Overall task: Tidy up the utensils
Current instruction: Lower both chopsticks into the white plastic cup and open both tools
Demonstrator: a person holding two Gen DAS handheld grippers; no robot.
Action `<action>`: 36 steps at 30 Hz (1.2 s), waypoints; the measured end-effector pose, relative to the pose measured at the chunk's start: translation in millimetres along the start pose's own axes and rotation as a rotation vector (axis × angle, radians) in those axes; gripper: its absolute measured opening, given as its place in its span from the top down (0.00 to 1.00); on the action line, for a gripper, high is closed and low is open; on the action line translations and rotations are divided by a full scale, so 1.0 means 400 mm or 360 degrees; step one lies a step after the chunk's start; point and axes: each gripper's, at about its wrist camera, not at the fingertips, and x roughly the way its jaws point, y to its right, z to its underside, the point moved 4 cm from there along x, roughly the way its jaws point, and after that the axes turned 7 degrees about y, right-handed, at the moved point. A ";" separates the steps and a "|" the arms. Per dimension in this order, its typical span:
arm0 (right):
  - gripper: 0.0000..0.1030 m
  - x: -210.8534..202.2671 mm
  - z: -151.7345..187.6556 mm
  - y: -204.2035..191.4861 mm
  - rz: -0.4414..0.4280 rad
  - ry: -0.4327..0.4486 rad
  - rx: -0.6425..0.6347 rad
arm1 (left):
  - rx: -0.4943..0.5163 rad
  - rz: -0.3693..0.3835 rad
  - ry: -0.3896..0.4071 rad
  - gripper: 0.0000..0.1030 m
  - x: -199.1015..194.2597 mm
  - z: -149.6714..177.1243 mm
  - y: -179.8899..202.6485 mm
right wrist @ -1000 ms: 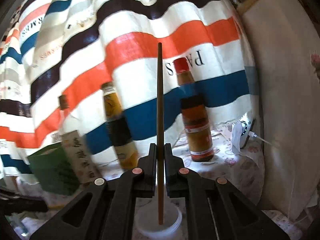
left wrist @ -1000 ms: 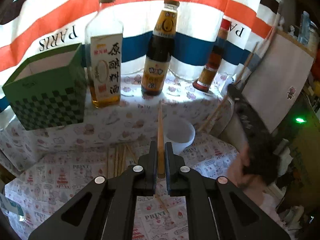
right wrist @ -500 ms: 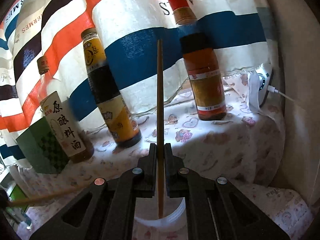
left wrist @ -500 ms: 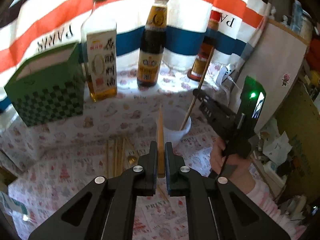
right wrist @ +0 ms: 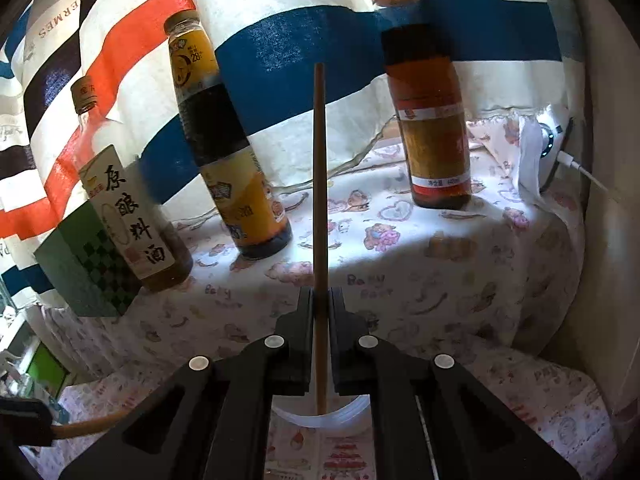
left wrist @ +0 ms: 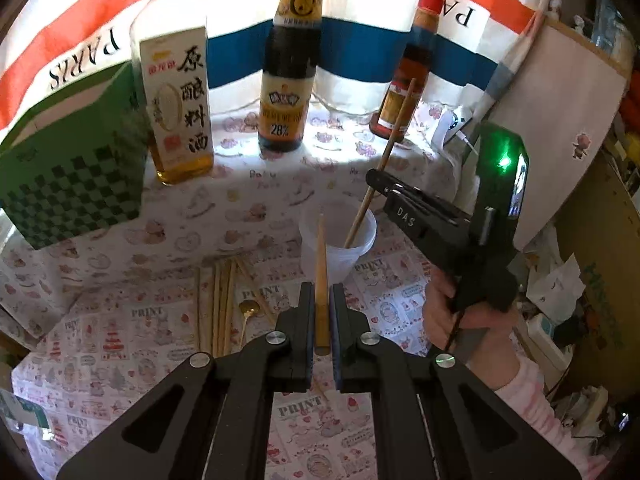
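Observation:
My left gripper [left wrist: 321,292] is shut on a wooden chopstick [left wrist: 321,264] whose tip points up toward the rim of a translucent white cup [left wrist: 338,236]. In the left wrist view my right gripper [left wrist: 374,178] is shut on a second chopstick [left wrist: 384,160], held steeply with its lower end inside the cup. In the right wrist view that chopstick [right wrist: 319,200] stands upright between the closed fingers of the right gripper [right wrist: 320,296], with the cup rim [right wrist: 320,414] just below. Several more chopsticks [left wrist: 222,304] and a gold spoon [left wrist: 248,312] lie on the patterned cloth left of the cup.
Three bottles stand at the back: a rice wine bottle [left wrist: 176,100], a dark sauce bottle [left wrist: 290,80] and a red-capped bottle [left wrist: 408,80]. A green checkered box [left wrist: 68,168] sits at the left. A striped cloth hangs behind. A person's hand [left wrist: 460,312] holds the right gripper.
The right gripper came down and tipped forward, lowering its chopstick's end into the cup. The left gripper edged closer to the cup with its chopstick still held.

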 end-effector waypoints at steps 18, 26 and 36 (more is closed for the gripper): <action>0.76 0.009 -0.021 0.053 -0.0014 -0.0219 0.0092 | -0.0110 0.0145 0.0362 0.81 0.124 -0.067 -0.024; 0.29 -0.086 -0.059 0.001 -0.0089 -0.0099 0.0014 | -0.0005 -0.0090 0.0772 0.47 -0.067 -0.077 -0.070; 0.20 -0.211 -0.016 -0.153 -0.0185 -0.0054 -0.0144 | 0.0055 -0.0341 0.1050 0.09 -0.291 -0.004 -0.121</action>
